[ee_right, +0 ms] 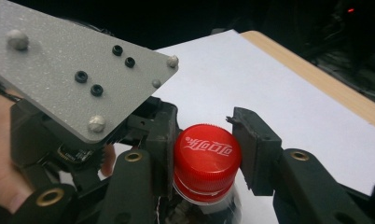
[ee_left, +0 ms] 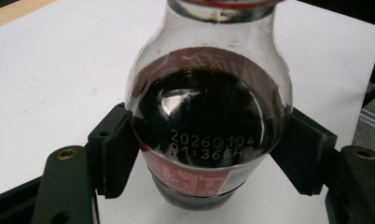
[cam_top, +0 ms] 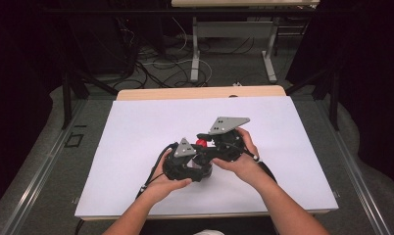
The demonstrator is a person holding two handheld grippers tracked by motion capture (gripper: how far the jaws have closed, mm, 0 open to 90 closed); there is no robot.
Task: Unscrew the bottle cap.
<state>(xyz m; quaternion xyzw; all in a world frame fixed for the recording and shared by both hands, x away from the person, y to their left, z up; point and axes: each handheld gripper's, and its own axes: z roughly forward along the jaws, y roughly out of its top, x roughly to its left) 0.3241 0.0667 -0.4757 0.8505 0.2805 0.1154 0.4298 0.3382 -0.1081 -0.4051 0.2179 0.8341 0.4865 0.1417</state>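
Note:
A small clear cola bottle (ee_left: 209, 116) with dark drink and a red label stands on the white sheet (cam_top: 151, 122). My left gripper (ee_left: 209, 156) is shut on its body, and the pads (ee_left: 118, 154) press on both sides just under the shoulder. The red cap (ee_right: 206, 156) sits on the neck, with my right gripper (ee_right: 205, 149) shut on it from either side. In the high view both grippers meet mid-table, the left gripper (cam_top: 201, 165) low, the right gripper (cam_top: 206, 143) at the red cap (cam_top: 201, 143). A hand holds each one.
The white sheet covers most of the table; a wooden edge (cam_top: 200, 92) shows at the far side. Beyond it, cables (cam_top: 156, 63) lie on the floor under another table's legs (cam_top: 195, 54). Dark curtains stand at both sides.

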